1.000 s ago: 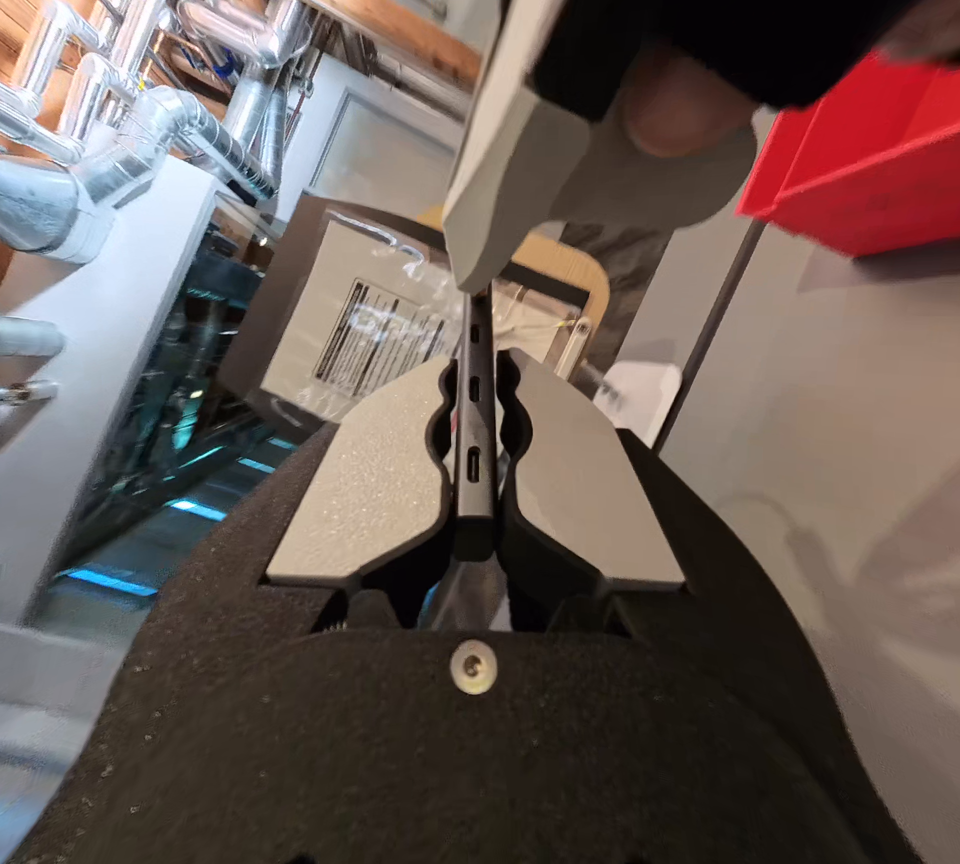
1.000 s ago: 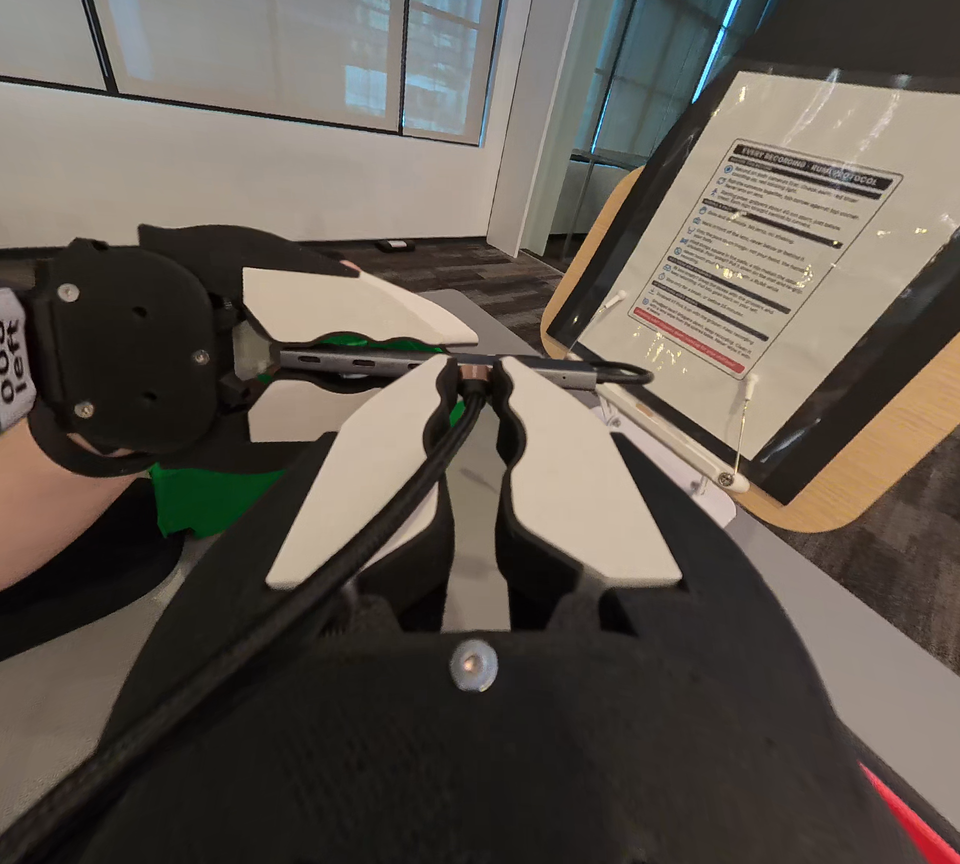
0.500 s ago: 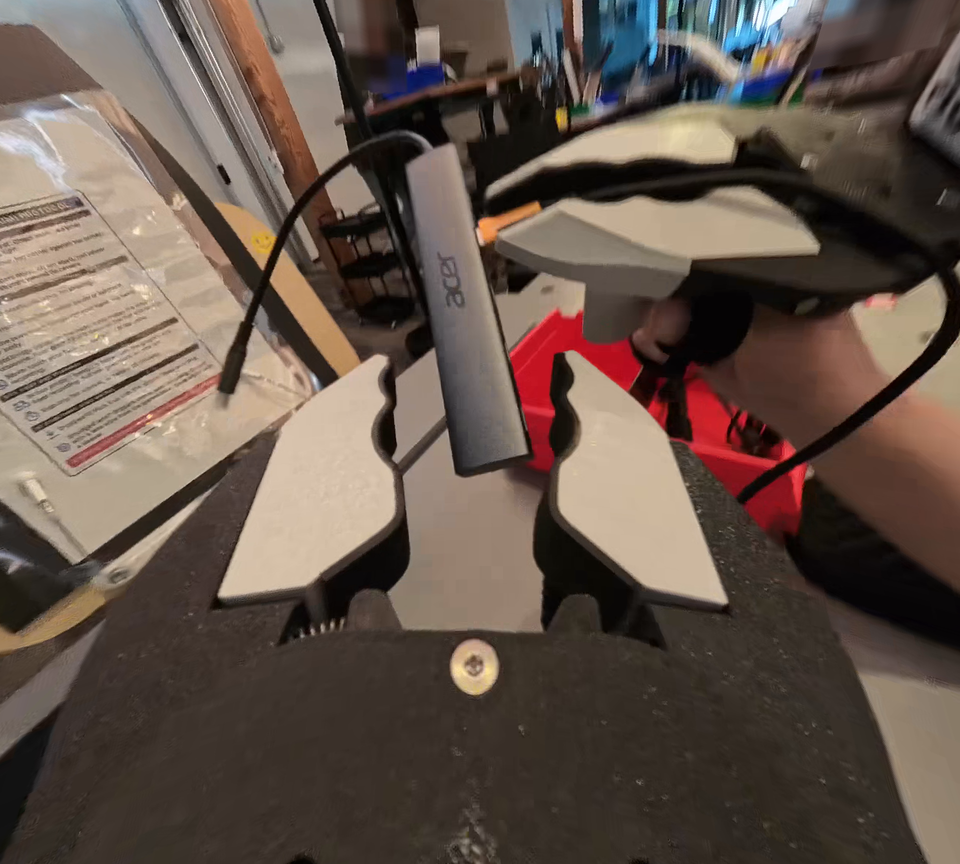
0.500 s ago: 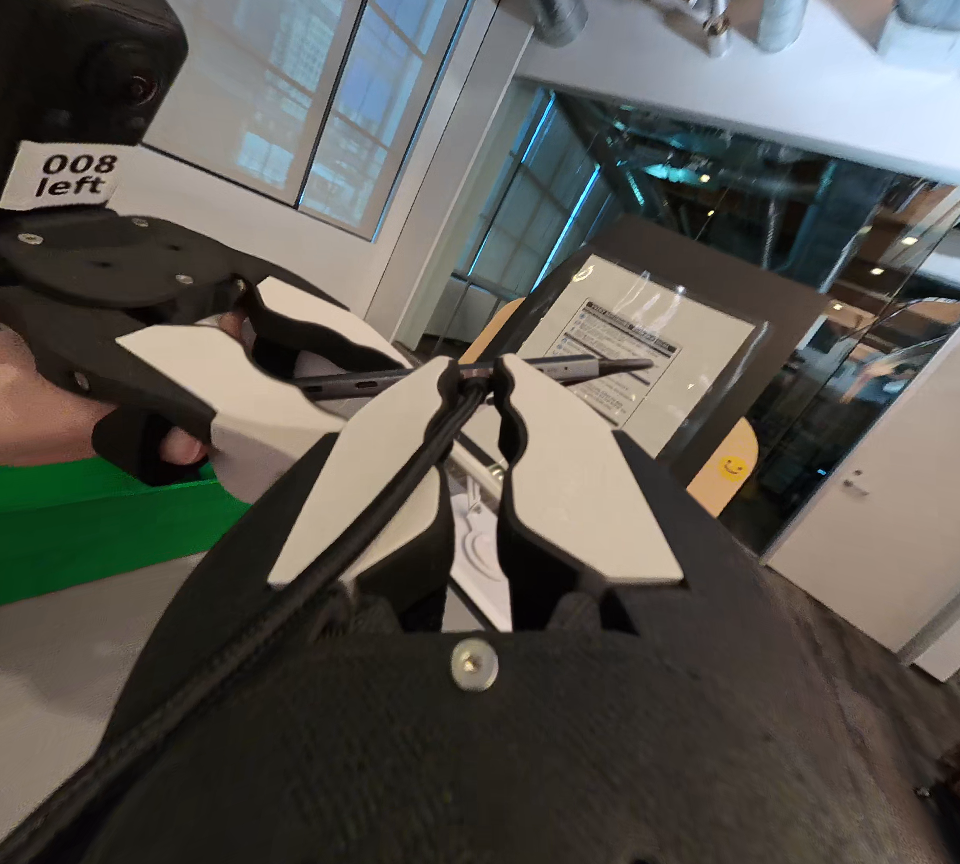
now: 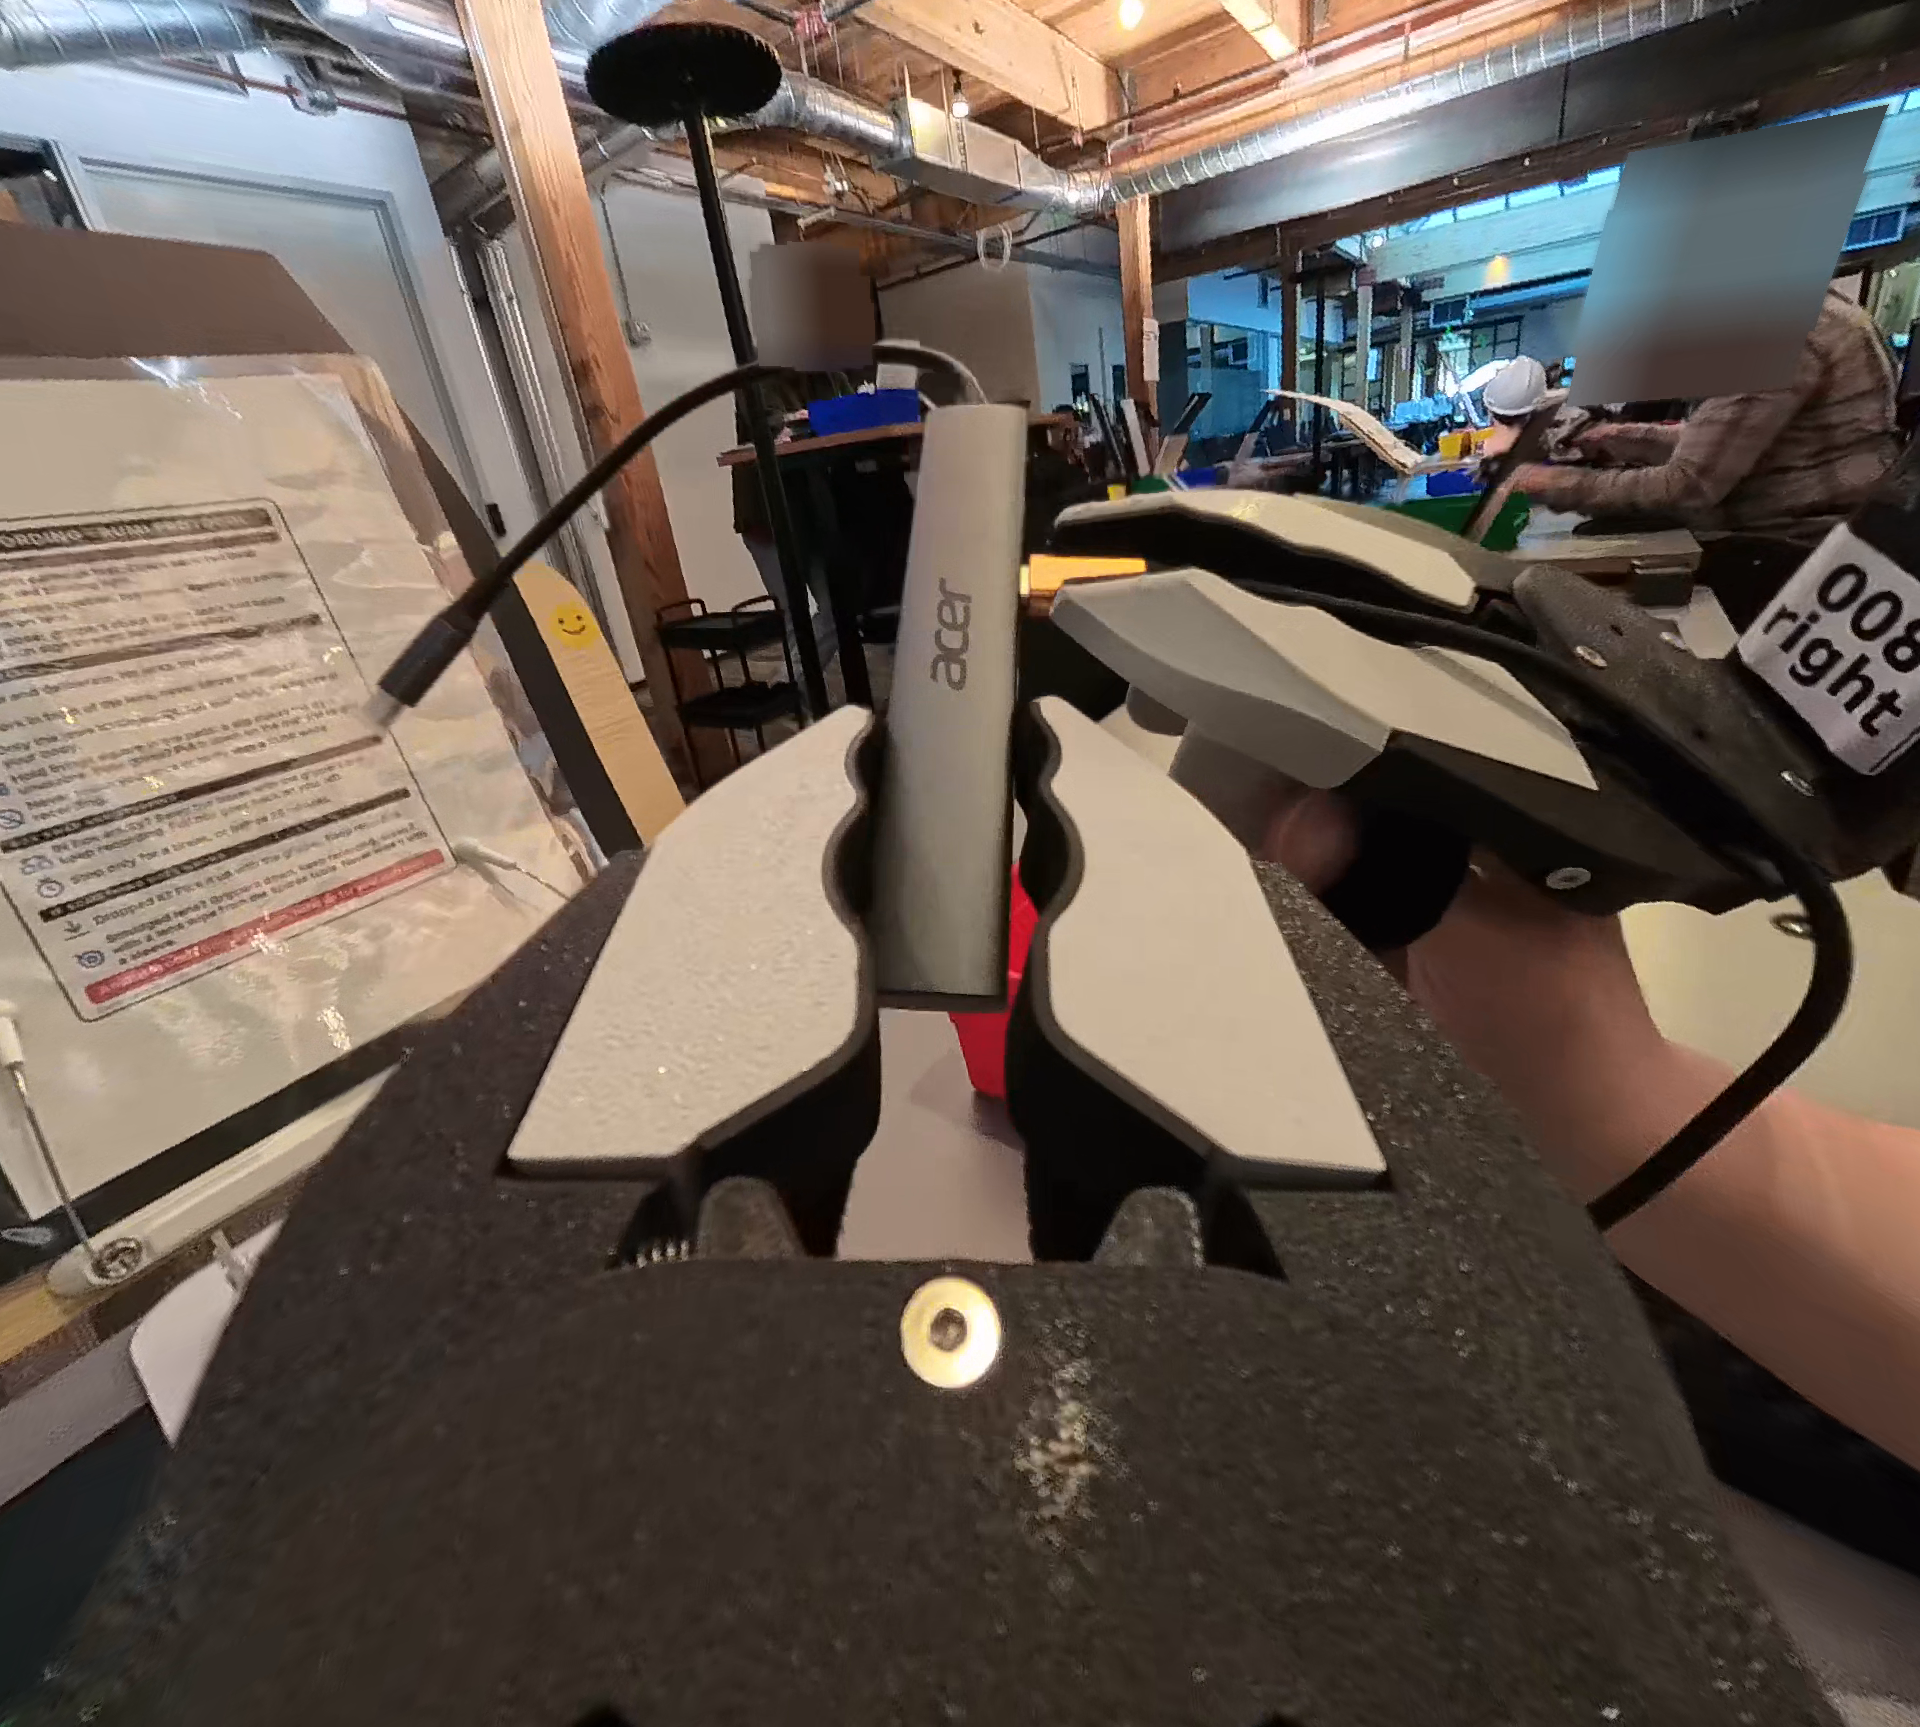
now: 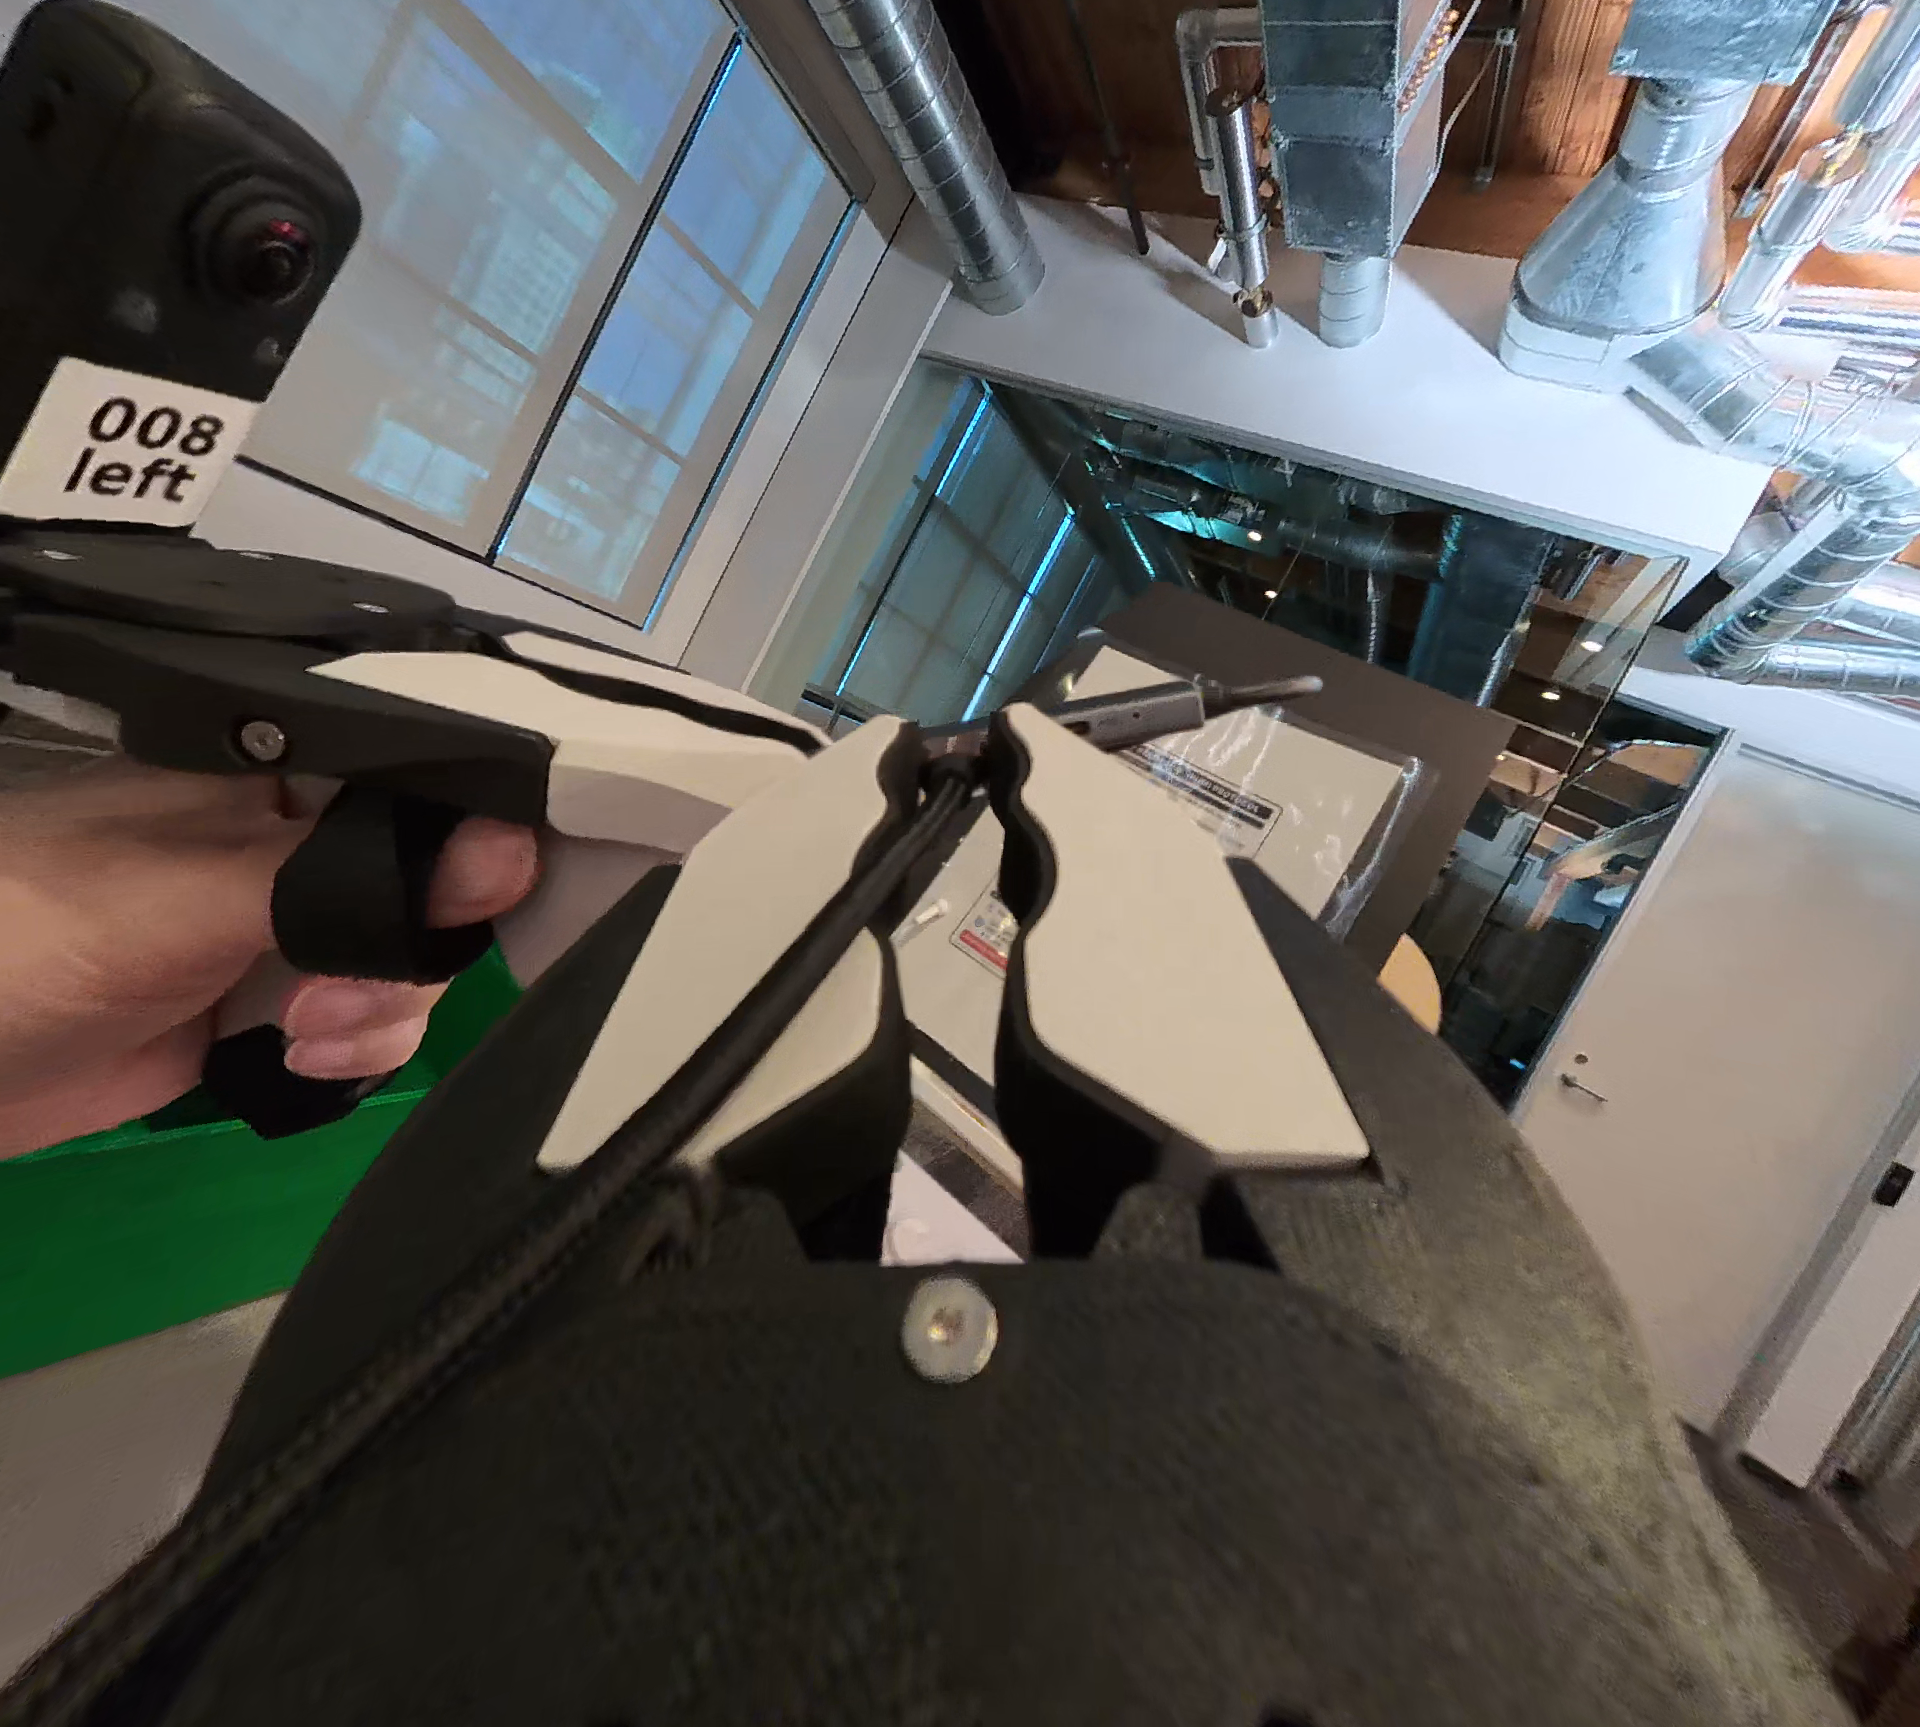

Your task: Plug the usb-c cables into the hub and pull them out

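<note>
Left gripper [image 5: 945,804]: jaws clamped on grey hub [image 5: 951,690], held upright. Right gripper [image 6: 951,747]: jaws closed on black cable [image 6: 727,1075], plug at hub's side.

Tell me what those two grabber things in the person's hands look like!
Both look alike. The left gripper has a rough black speckled body, a silver screw in the middle and two pale grey fingers with wavy black-edged insides. The right gripper matches it. Each wears a white tag with black writing, and black finger loops wrap the person's fingers.
</note>
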